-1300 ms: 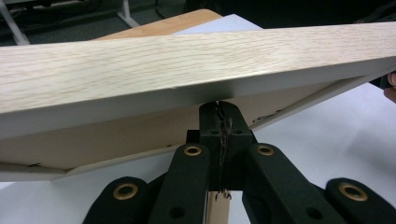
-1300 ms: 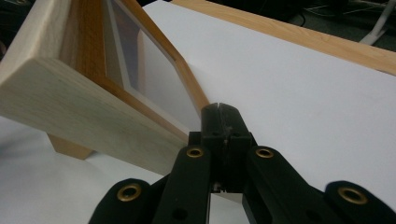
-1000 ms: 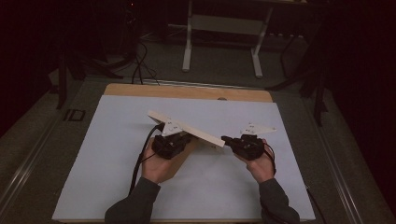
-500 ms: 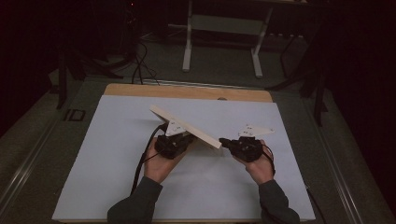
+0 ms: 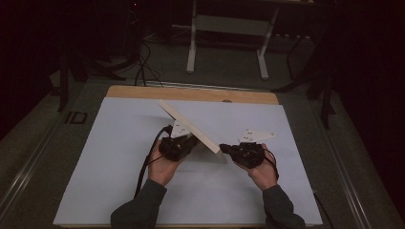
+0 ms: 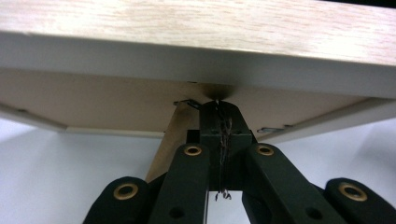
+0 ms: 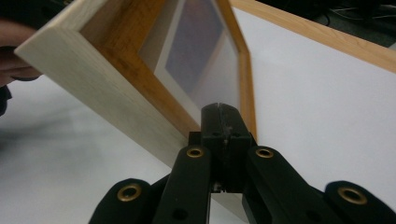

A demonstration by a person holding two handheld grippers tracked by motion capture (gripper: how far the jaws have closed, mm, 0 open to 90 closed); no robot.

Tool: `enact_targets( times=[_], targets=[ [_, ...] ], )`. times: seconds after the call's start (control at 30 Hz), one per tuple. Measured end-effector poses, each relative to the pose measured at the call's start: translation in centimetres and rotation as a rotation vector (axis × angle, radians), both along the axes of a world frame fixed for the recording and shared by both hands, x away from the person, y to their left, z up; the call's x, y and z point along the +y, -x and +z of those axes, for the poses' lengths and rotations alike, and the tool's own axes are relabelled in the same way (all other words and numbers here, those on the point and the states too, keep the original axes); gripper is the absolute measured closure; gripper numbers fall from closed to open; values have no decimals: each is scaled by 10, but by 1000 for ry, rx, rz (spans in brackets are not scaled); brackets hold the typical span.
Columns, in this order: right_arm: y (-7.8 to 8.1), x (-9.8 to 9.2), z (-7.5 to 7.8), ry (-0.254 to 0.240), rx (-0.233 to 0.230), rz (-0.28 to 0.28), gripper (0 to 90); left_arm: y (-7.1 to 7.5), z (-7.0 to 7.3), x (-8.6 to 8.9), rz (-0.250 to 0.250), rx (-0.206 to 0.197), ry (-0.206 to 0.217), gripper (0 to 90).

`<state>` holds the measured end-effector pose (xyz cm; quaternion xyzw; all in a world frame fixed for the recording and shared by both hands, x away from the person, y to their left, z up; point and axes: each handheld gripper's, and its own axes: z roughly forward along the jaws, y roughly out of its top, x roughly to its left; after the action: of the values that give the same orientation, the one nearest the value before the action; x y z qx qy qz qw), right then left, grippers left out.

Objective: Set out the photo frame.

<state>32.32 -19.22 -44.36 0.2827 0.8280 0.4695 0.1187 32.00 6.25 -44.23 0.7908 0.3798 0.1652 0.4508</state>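
Change since a second ago: picture frame (image 5: 188, 126) stands steeper and its far end has swung further away from the person; both hands sit nearly where they were.
Frame material: pale, straight-grained wood with square edges, rectangular; right gripper view shows a warmer inner border, a white mat and a glazed bluish picture (image 7: 189, 56).
Frame back: left gripper view shows a flat brown backing board (image 6: 107, 105), a small metal clip and a slanting wooden prop.
Frame place: tilted on edge over the white sheet (image 5: 119, 191), between the two grippers, its near corner low by the right gripper.
Surface: smooth matte white sheet on a table with a light wooden edge (image 5: 143, 92).
Left gripper (image 6: 218, 109): jaws clenched together, tips up against the frame's back under its grey-white edge; whether they pinch anything there cannot be told.
Left hand (image 5: 165, 167): palm up under the gripper, forearm coming from below.
Right gripper (image 7: 223, 116): jaws pressed shut with nothing between, tips at the frame's lower front edge.
Right hand (image 5: 261, 171): wrapped around the gripper's body, pointing left toward the frame.
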Motion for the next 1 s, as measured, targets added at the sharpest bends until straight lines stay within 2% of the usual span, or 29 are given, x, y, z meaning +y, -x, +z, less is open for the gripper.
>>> enact_targets(
  times=[0.37, 1.0],
  targets=[
    [5, 8, 0, 9, -5, 36, 900, -5, -5, -2, -5, 4, -24, 898],
    [13, 24, 3, 40, -11, 115, 900, -12, -8, -2, -33, -3, -18, 898]
  ],
)
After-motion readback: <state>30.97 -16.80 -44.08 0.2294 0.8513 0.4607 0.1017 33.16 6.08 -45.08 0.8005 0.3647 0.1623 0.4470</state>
